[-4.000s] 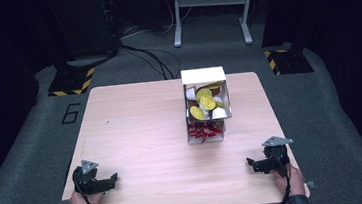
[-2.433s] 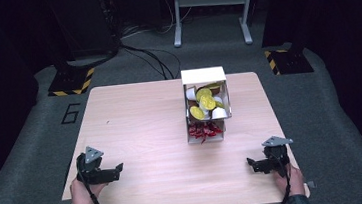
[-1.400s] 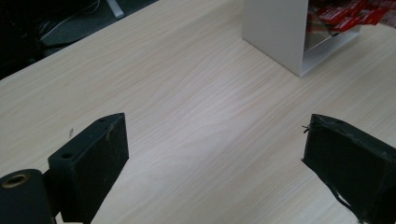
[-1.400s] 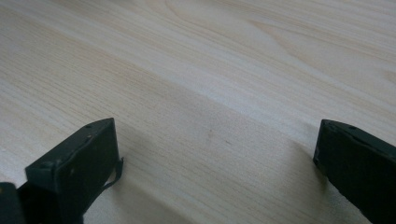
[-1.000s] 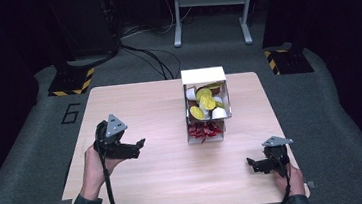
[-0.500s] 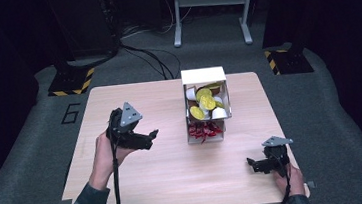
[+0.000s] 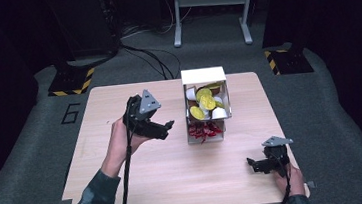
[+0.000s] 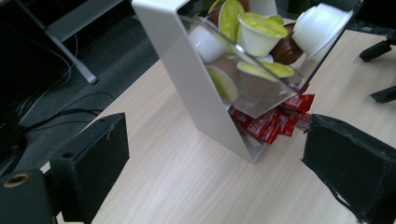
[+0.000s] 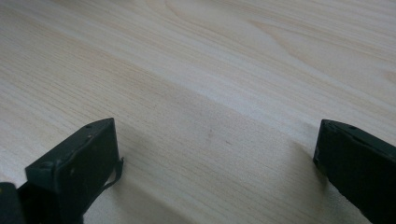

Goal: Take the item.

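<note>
On the wooden surface (image 7: 141, 181) in the high view, white dispenser box (image 7: 206, 104) sits centre-back, coffee capsules (image 7: 204, 104) in its upper bin, red sachets (image 7: 205, 130) in the lower tray. Left tongs (image 7: 167, 127) held up just left of the box, pointing at it, holding nothing. Right tongs (image 7: 251, 164) low near the front-right corner, well apart from the box.

Left gripper view: jaws wide, nothing between them; box (image 8: 187, 74) straight ahead, tilted in frame, yellow-lidded and white capsules (image 8: 261, 32) behind a clear front panel, red sachets (image 8: 273, 121) poking out at the bottom near the right jaw.

Right gripper view: jaws wide, bare wood (image 9: 210, 70) between them, idle.

Step looks like the approach: left tongs closing in on the box, nothing grasped yet. Next move probably calls for lowering toward the sachet tray or reaching over into the capsule bin, then pinching one item; can't tell which is the target.
</note>
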Available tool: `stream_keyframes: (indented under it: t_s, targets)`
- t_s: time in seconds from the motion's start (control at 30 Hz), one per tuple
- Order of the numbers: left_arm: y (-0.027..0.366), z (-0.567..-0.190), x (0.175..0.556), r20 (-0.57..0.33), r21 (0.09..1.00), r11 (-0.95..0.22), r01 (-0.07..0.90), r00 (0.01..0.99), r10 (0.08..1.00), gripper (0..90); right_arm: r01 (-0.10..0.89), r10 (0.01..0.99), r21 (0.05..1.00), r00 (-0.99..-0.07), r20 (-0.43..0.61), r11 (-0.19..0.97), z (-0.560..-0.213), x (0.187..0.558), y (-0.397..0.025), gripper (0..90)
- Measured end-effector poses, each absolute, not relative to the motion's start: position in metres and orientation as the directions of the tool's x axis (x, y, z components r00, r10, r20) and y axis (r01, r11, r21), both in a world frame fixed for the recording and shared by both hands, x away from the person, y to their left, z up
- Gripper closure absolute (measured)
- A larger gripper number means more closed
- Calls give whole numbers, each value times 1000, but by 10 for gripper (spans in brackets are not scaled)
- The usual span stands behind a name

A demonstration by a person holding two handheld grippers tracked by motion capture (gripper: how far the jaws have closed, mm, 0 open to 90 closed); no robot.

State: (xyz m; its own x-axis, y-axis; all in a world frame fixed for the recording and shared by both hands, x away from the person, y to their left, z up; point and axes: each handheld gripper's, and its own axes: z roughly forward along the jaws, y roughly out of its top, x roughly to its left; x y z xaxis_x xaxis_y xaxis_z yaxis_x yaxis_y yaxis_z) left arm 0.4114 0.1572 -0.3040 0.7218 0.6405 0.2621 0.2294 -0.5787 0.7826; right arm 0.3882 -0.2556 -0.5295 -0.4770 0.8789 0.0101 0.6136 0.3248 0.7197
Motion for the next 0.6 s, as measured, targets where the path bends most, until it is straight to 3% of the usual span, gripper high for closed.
stream_keyframes:
  t_s: [0.6]
  targets:
    - [106,-293,432,288,765,-625,157,784,549,62,613,879,720,-477,9,325,-530,388,-256,0]
